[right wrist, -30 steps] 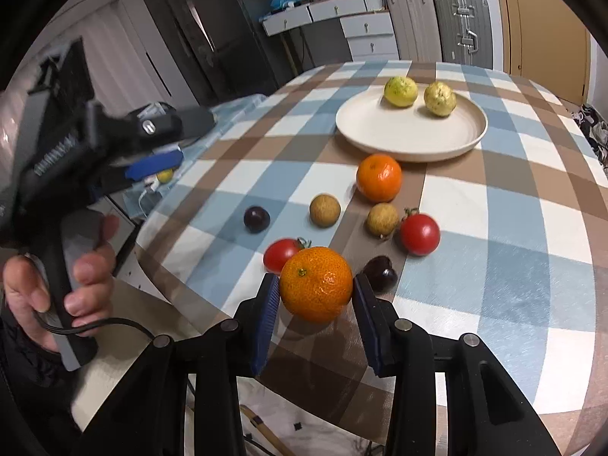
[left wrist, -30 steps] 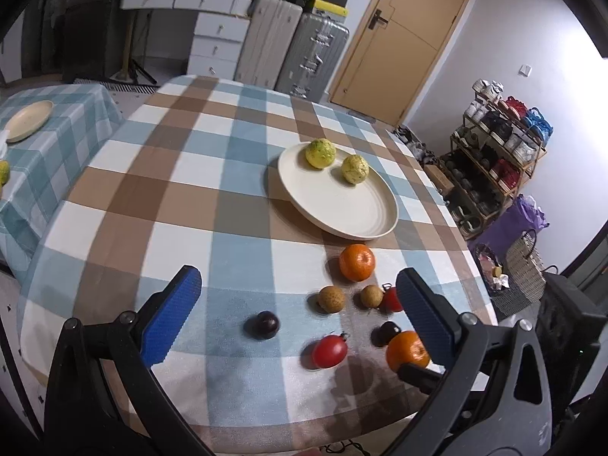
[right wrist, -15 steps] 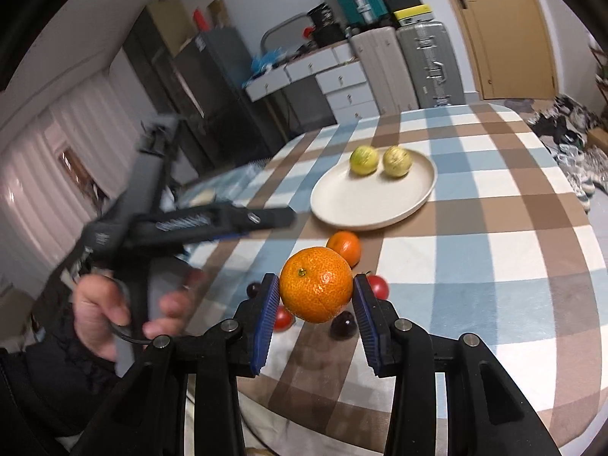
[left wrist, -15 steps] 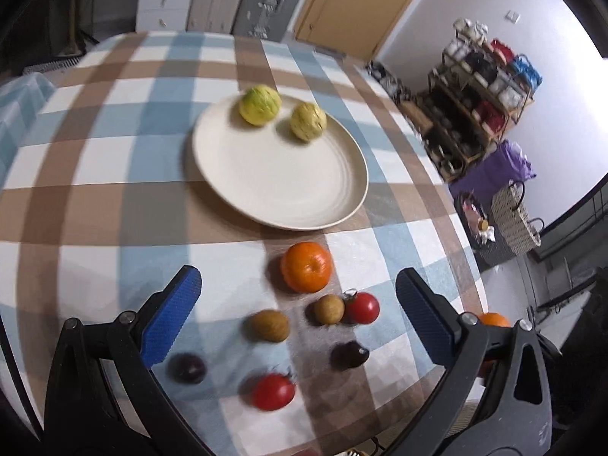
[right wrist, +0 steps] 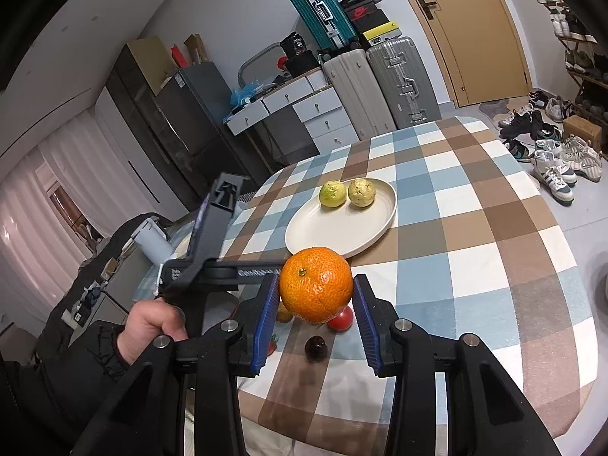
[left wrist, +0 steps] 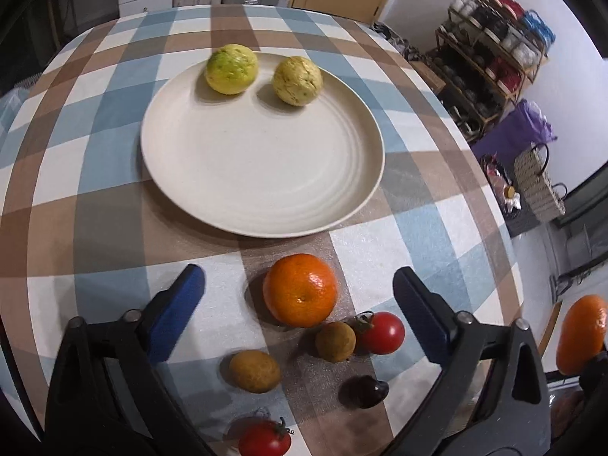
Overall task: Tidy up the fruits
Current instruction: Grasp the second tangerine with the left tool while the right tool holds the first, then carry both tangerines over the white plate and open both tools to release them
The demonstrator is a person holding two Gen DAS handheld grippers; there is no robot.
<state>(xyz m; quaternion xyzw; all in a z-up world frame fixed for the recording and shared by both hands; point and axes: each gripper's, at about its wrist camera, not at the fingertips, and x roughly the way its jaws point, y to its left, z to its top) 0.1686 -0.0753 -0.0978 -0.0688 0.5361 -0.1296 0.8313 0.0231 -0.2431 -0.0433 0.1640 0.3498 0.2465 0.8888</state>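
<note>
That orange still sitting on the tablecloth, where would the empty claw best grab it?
Across its widest middle, coming from above. The orange on the cloth is round, so the open left gripper should close at its equator. The small brown fruit crowds its near side, so the jaws belong left and right.

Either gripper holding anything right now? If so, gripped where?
The right gripper holds an orange in the air, blue pads pressing its two opposite sides. The left gripper is open and holds nothing.

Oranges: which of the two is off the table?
The one clamped in the right claw, the held orange; the other orange rests on the tablecloth near the plate.
</note>
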